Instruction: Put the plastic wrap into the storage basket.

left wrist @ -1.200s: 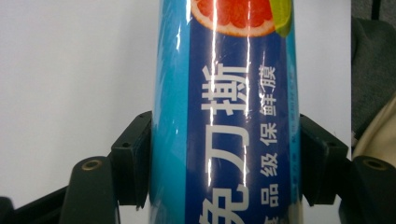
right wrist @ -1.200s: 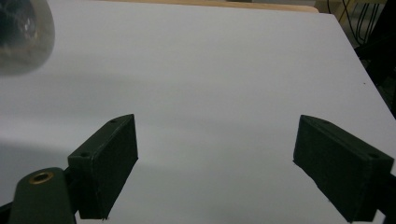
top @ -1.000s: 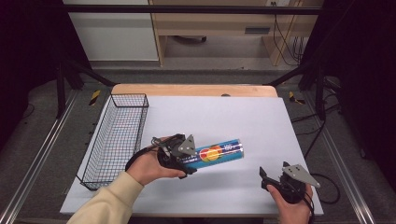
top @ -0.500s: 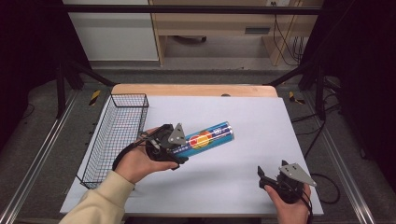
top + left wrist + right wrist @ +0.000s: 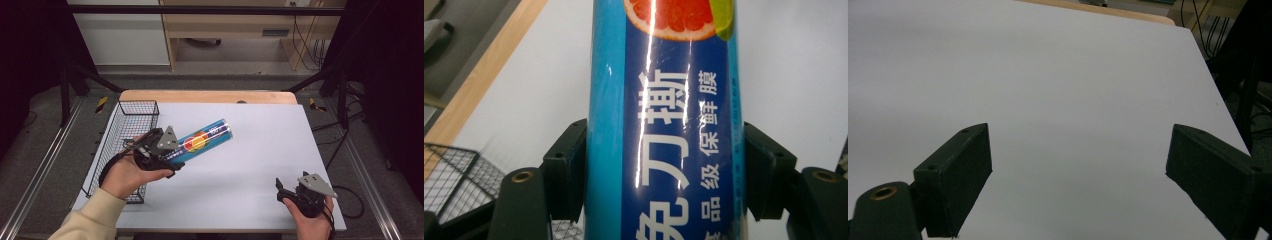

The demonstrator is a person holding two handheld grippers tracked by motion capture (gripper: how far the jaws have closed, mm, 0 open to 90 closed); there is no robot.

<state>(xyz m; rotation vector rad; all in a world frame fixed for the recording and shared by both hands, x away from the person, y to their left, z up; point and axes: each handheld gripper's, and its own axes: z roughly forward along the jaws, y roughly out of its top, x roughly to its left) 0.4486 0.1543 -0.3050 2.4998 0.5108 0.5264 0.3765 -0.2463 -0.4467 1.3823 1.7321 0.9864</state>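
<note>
A blue cling-film tube [image 5: 202,140] with a grapefruit picture and white print is lifted off the white table, tilted up to the right. My left gripper [image 5: 172,155] is shut on its lower end, just right of the wire basket [image 5: 131,119]. In the left gripper view the tube [image 5: 664,125] runs up between the two black pads [image 5: 566,170], which press on both of its sides. My right gripper [image 5: 280,190] rests near the table's front right corner, open. The right gripper view has its jaws wide apart over bare table [image 5: 1058,85], with nothing between them.
The black wire basket stands along the table's left side, and my left hand overlaps its near end. A wooden strip [image 5: 207,96] runs along the table's far edge. Dark frame posts and cables stand around the table.
My left gripper has carried the tube up and to the left, toward the basket, and its free end now points higher. The right gripper has stayed where it was.
</note>
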